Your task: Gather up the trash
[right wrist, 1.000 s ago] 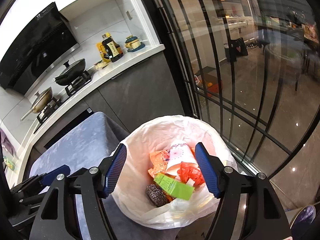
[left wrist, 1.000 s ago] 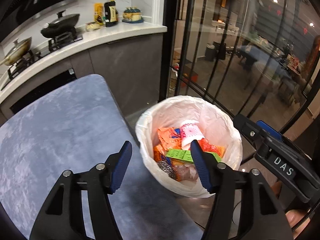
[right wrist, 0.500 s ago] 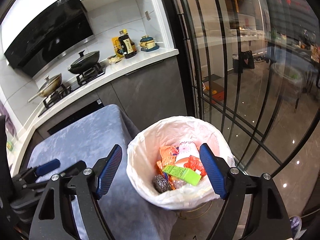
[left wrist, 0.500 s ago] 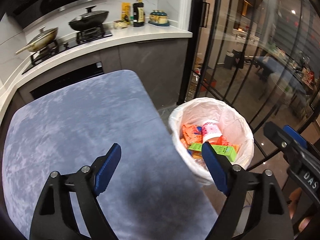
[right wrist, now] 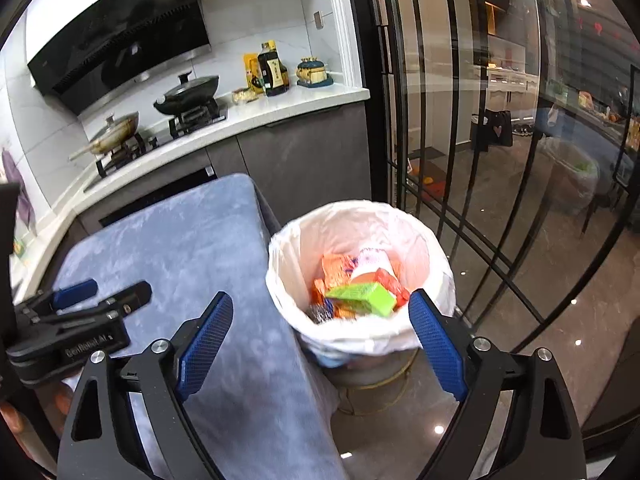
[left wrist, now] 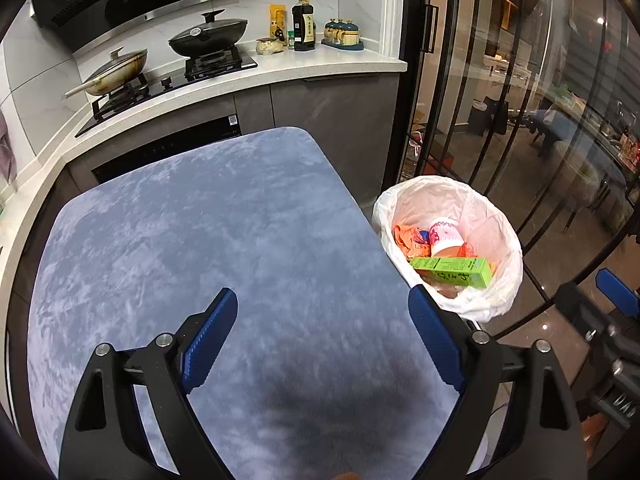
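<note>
A trash bin lined with a white bag (left wrist: 472,200) (right wrist: 340,220) stands on the floor at the table's right edge. It holds a green box (left wrist: 452,270) (right wrist: 360,298), orange wrappers (left wrist: 404,236) (right wrist: 334,268) and a pink-and-white cup (left wrist: 444,236) (right wrist: 370,260). My left gripper (left wrist: 324,336) is open and empty above the blue-grey table (left wrist: 192,240). My right gripper (right wrist: 320,334) is open and empty, above the table's right edge beside the bin. The left gripper also shows at the left of the right wrist view (right wrist: 76,312).
A kitchen counter (left wrist: 320,64) behind the table carries a stove with two pans (left wrist: 208,34), bottles and jars. Black-framed glass doors (left wrist: 480,100) run along the right, close behind the bin. The blue-grey table (right wrist: 180,248) shows no objects on it.
Both grippers have pulled back and up from over the bin toward the table. The bin now sits farther off and to the right. Jaws stay open.
</note>
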A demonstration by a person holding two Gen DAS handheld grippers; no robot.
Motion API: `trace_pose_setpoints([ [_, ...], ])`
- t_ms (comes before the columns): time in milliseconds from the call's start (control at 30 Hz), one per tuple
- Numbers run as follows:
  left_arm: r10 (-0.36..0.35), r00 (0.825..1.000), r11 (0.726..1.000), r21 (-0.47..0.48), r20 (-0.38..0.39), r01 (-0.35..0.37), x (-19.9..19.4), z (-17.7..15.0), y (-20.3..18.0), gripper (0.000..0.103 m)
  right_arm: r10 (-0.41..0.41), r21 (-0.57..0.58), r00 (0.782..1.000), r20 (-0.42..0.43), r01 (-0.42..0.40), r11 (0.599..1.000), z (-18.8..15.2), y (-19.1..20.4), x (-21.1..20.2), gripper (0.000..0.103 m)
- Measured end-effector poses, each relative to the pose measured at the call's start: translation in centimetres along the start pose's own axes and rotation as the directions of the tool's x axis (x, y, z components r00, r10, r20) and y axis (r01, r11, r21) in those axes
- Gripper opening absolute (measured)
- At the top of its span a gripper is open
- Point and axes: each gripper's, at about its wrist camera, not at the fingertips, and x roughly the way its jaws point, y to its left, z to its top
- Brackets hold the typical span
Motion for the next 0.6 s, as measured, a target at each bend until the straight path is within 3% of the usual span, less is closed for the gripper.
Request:
trace_pose_setpoints([
  [100, 0.011, 1.000, 1.000, -0.003, 0.000, -0.011, -0.6, -0.7, 0.2, 0.085, -0.007, -0.026, 1.000, -0.012, 0.007, 1.000, -1.0, 0.5, -0.4, 0.096],
  [133, 0.016, 1.000, 1.000, -0.008, -0.003, -0.016, -0.8, -1.0, 0.3, 0.089, -0.008, -0.031, 1.000, -0.011, 0.008, 0.999, -1.3, 0.6, -0.7, 0.096],
  [600, 0.082, 0.996, 0.996, -0.031, -0.030, -0.083, -2.0, -4.4, 1.3, 0.092, -0.024, -0.099, 0.999, -0.038, 0.021, 0.995, -3.6, 1.9, -2.1, 0.096],
])
